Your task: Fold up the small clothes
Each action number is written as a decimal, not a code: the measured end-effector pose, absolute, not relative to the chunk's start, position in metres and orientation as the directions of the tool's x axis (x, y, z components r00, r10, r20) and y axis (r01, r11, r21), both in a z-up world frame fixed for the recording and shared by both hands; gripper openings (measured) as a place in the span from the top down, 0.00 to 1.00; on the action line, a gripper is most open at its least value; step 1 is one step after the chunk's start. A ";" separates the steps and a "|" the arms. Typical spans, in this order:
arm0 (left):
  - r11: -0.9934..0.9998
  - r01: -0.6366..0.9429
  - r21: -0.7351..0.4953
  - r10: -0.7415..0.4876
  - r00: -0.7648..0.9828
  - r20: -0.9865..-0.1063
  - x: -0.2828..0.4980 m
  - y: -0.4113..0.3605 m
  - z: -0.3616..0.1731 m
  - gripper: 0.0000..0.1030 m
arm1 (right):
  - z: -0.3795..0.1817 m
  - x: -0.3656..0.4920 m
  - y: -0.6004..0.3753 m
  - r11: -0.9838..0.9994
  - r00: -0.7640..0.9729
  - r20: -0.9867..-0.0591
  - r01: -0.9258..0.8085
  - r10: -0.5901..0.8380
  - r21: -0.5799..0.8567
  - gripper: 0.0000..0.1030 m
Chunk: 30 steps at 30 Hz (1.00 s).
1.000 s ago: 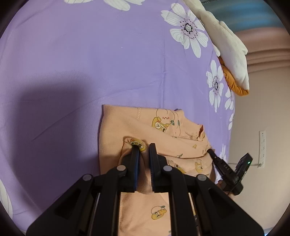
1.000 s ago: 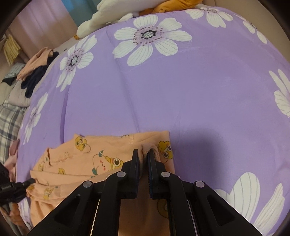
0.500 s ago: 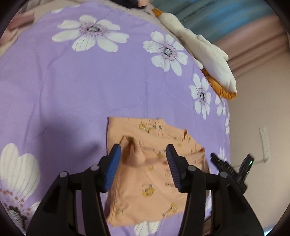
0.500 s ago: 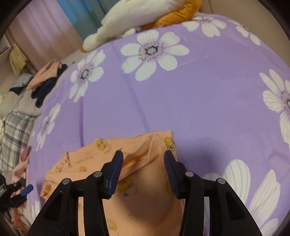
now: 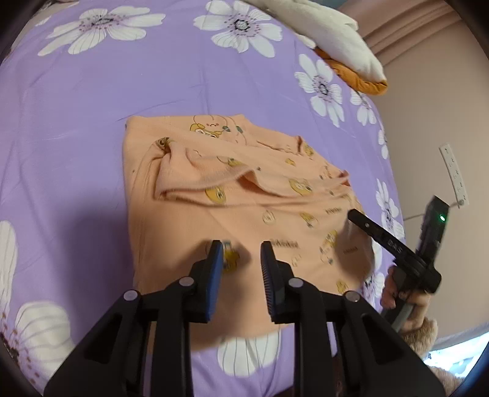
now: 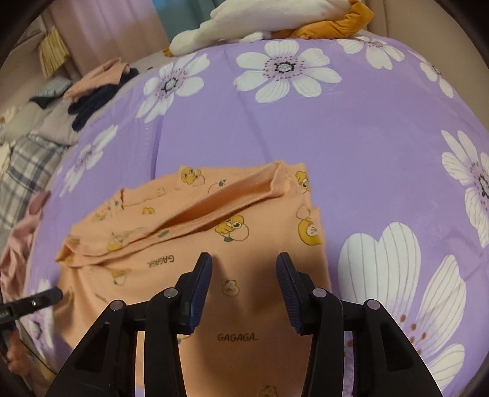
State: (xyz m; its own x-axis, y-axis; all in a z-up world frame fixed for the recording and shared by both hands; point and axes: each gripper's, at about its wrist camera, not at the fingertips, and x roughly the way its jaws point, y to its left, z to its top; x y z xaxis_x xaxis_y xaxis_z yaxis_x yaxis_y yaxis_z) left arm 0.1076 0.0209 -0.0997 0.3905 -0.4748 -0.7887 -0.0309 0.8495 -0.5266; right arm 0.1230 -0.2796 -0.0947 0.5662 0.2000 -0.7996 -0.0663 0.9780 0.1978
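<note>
A small peach garment with a duck print (image 5: 250, 189) (image 6: 214, 244) lies folded over itself on the purple flowered bedspread (image 5: 76, 137) (image 6: 351, 146). Its folded-over flap lies loose and rumpled across the far half. My left gripper (image 5: 241, 256) hovers above the near part of the cloth. Its jaws are closing and nothing sits between them. My right gripper (image 6: 243, 268) hangs open over the same garment, empty. The right gripper also shows at the right edge of the left wrist view (image 5: 394, 241), held by a hand (image 5: 406, 299).
A white and orange cushion (image 5: 342, 39) (image 6: 275, 27) lies at the bed's far edge. Loose clothes (image 6: 101, 79) and a plaid cloth (image 6: 27, 171) are heaped at the far left of the right wrist view. A beige wall (image 5: 434, 122) runs along the bed.
Both grippers let go of the garment's edge, which they had pinched, and pulled back and up. The released flap now lies on the cloth. The left jaws widened, then narrowed.
</note>
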 end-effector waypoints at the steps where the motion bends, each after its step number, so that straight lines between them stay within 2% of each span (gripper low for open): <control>1: 0.853 -0.031 -0.521 -0.470 0.391 -0.791 0.114 0.021 -0.102 0.78 | -0.095 0.125 -0.278 0.977 0.570 -0.796 -0.074 0.205 0.199 0.55; 5: 0.864 -0.065 -0.500 -0.441 0.382 -0.812 0.138 0.027 -0.118 0.80 | -0.100 0.138 -0.272 0.973 0.553 -0.801 -0.098 0.229 0.211 0.58; 15: 0.811 -0.102 -0.576 -0.476 0.457 -0.752 0.186 0.053 -0.125 0.80 | -0.103 0.181 -0.271 0.973 0.563 -0.795 -0.094 0.225 0.209 0.58; 18: 0.771 -0.136 -0.623 -0.500 0.478 -0.722 0.196 0.064 -0.128 0.80 | -0.106 0.197 -0.278 0.962 0.551 -0.795 -0.062 0.254 0.264 0.58; 21: 0.780 -0.175 -0.601 -0.449 0.514 -0.731 0.203 0.073 -0.121 0.80 | -0.104 0.206 -0.284 0.954 0.558 -0.785 -0.046 0.270 0.295 0.58; 24: 0.775 -0.190 -0.603 -0.439 0.524 -0.729 0.206 0.084 -0.112 0.77 | -0.097 0.207 -0.288 0.969 0.576 -0.790 -0.014 0.211 0.248 0.58; 28: 0.812 -0.162 -0.560 -0.393 0.558 -0.731 0.195 0.093 -0.089 0.57 | -0.085 0.198 -0.307 0.960 0.596 -0.768 -0.016 0.234 0.281 0.58; 30: 0.823 -0.141 -0.550 -0.391 0.561 -0.729 0.187 0.097 -0.083 0.55 | -0.080 0.194 -0.320 0.959 0.605 -0.763 -0.005 0.229 0.284 0.58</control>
State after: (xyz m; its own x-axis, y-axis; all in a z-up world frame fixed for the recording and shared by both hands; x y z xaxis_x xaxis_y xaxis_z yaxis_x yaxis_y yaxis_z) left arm 0.1865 0.0973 -0.0834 0.5614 -0.3911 -0.7292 -0.1407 0.8233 -0.5499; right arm 0.1940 -0.3195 -0.0796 0.6050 0.2287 -0.7627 -0.0050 0.9590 0.2835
